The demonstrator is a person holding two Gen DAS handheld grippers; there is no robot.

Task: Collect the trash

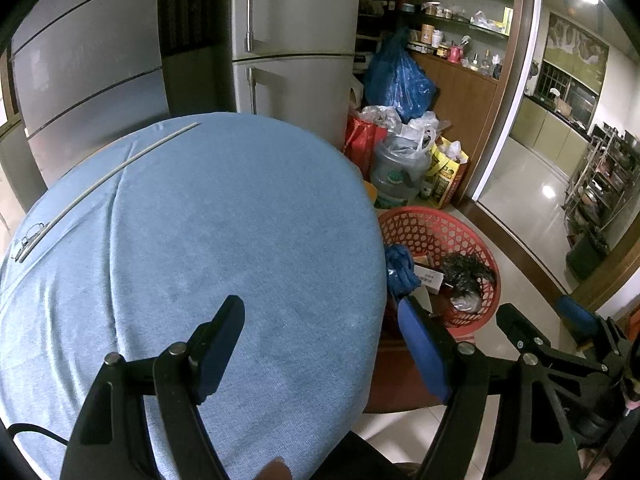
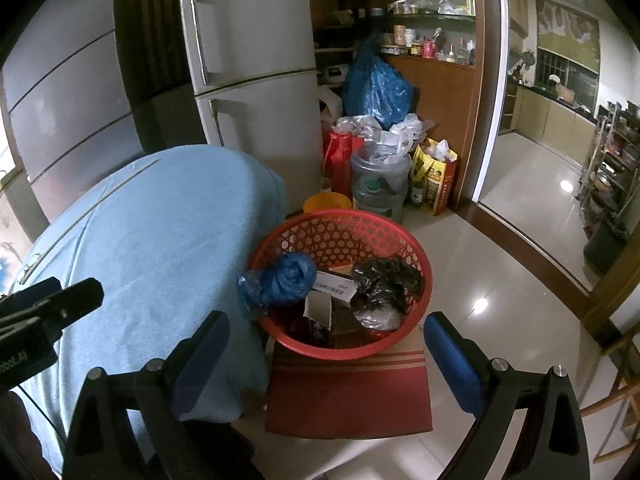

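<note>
— Trash: already in the red basket [image 2: 340, 240], which sits on a red-topped stool [image 2: 348, 392] just beside the blue-covered table [image 1: 200, 220]. Nothing loose showing on the cloth, apart from a pale zip line [image 1: 108, 176] running across the far left.

— Largest to smallest inside?

— Black crumpled bag [image 2: 384, 284] on the right side of the basket. Blue knotted bag [image 2: 286, 280] on the left, draped over the rim and touching the table's edge. White printed carton [image 2: 334, 290] between the two, with an opened cardboard flap [image 2: 318, 310] in front. Below those, too dark to tell.

— Risks?

— Blue bag hanging half over the rim (likeliest to go): a nudge from a finger or the cloth could tip it onto the floor. Basket overhanging the stool's front edge, so a downward push on the near rim might rock or spill the lot. Two grippers working close together near the table corner; a clash looks possible on any reach to the basket. Task judged near its end, or between items.

— Grippers?

— Left gripper [image 1: 320, 352]: jaws wide apart, nothing between them, hovering above the table's near-right edge, touching nothing. Right gripper [image 2: 326, 360]: also spread wide, empty, held above the stool and pointed at the basket, well short of the rim. Blue pads [image 2: 456, 364] bare on both.
</note>
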